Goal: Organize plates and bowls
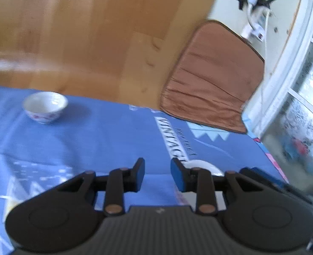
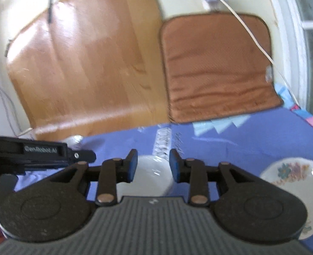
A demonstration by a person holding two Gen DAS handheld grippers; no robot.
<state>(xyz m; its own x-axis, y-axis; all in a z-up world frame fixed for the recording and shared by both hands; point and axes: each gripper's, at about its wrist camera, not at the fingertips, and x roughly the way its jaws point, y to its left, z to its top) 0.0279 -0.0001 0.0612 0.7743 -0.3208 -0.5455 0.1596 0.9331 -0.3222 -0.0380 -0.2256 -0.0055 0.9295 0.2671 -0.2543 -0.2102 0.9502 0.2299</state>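
left tool (image 1: 157,175) jaws apart, nothing in them | right tool (image 2: 153,165) apart over white bowl (image 2: 150,174) | small bowl (image 1: 45,107), flowery plate (image 2: 294,182) nearby | blue cloth (image 1: 105,131), wood floor (image 1: 82,31)

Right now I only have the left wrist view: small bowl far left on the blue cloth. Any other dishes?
Observer: Yes, a flowered plate lies on the cloth, low right in the right wrist view.
Operator: What is under the right gripper?
Observer: A plain white dish sits below the right gripper; the gripper is open, not gripping it.
Operator: Left gripper holding anything?
Observer: No. The left gripper is open and empty.
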